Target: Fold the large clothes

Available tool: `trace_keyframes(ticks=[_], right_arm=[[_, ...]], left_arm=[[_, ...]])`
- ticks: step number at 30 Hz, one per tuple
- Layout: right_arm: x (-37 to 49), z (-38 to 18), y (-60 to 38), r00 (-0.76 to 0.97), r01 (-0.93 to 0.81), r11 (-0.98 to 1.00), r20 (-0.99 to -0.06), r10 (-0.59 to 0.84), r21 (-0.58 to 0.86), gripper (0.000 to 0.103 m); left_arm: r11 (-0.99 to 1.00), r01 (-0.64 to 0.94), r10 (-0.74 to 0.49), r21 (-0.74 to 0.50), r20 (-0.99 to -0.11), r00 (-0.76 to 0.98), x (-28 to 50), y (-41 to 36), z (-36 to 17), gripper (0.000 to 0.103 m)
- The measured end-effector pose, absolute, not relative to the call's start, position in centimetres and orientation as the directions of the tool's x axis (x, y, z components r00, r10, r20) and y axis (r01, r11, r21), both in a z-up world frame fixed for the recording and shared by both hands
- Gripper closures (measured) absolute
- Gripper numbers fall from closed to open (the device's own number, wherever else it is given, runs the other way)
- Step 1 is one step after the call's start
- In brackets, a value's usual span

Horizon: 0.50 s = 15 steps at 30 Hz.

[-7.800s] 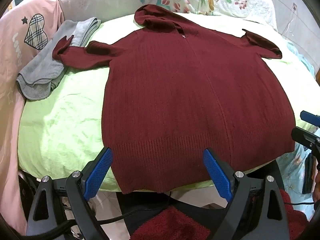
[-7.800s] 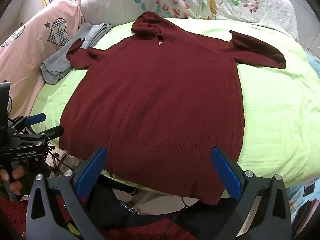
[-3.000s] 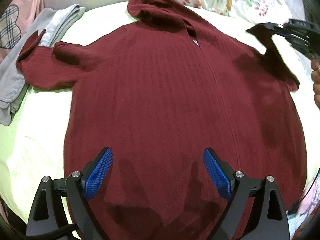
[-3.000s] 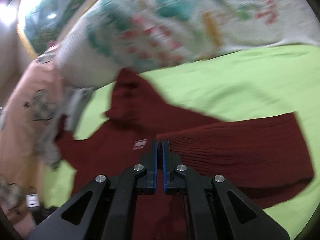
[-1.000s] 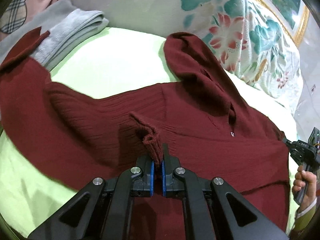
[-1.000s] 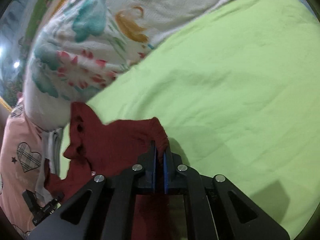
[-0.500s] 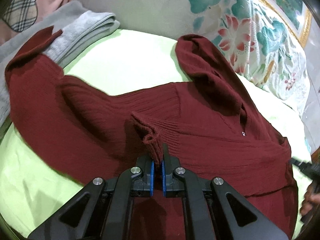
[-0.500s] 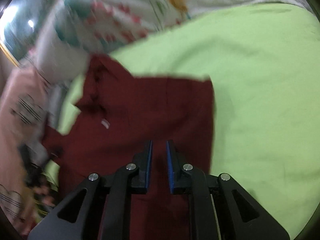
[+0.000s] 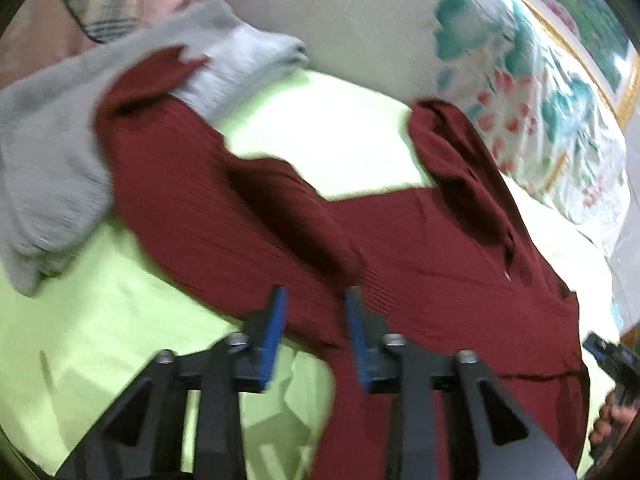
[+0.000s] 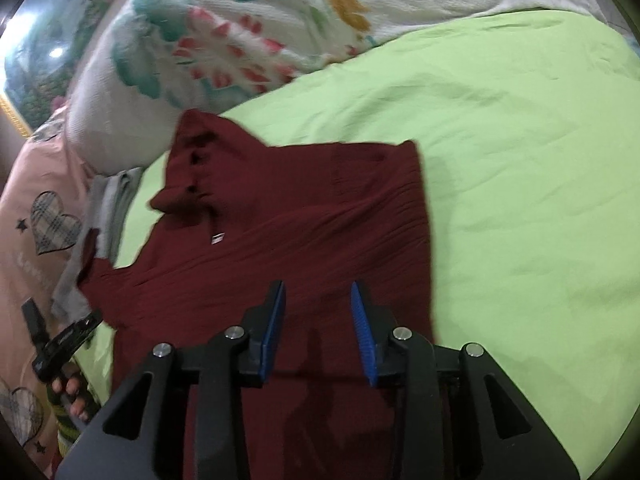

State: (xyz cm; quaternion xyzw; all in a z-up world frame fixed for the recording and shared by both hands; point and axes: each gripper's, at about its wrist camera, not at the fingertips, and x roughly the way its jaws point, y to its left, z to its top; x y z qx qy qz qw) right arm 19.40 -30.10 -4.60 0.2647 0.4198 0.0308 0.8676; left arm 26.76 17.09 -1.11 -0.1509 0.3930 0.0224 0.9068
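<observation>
A dark red knitted hooded sweater point(image 9: 420, 248) lies spread on a lime green bed sheet point(image 9: 100, 300). It also shows in the right wrist view point(image 10: 304, 232). Its right sleeve is folded in over the body, so the right edge runs straight. Its left sleeve point(image 9: 208, 184) lies out toward the grey garment. My left gripper point(image 9: 314, 304) is open and empty just above the sweater near the left underarm. My right gripper point(image 10: 318, 300) is open and empty above the sweater's body. The hood point(image 10: 200, 152) rests against the pillow.
A folded grey garment point(image 9: 48, 152) lies under the left cuff at the sheet's left edge. A floral pillow point(image 10: 248, 40) and a pink heart-print cushion point(image 10: 44, 220) line the head of the bed. Bare green sheet point(image 10: 520, 200) lies right of the sweater.
Both grippers have opened. The left let go of the pinched fold of sweater it held, and that fabric now lies flat. The right opened wider and stays over the folded-in right sleeve.
</observation>
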Motion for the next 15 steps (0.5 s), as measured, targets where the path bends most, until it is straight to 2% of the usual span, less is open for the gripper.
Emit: trace_keyframes(ticks=[2,6,15], right_arm=[[18.8,-4.6,-28.8,0.641,0.145,0.848,-0.701,0.312,0.51,0.068],[17.9,-4.9,-26.5,0.614,0.111,0.837,-0.699,0.366,0.536,0.067],[17.3,-6.1,-23.6,0.549,0.085,0.828,-0.72,0.425,0.554,0.066]], left_arm=[[0.956,-0.2,-0.015,-0.213,-0.72,0.693,27.0,18.7,-0.4,0.049],[0.945,-0.315,0.153,-0.085,-0.74,0.656,29.2,22.0,0.7,0.029],[0.877,-0.454,0.413,0.16,-0.735,0.538,39.2,29.8,1.3,0.025]])
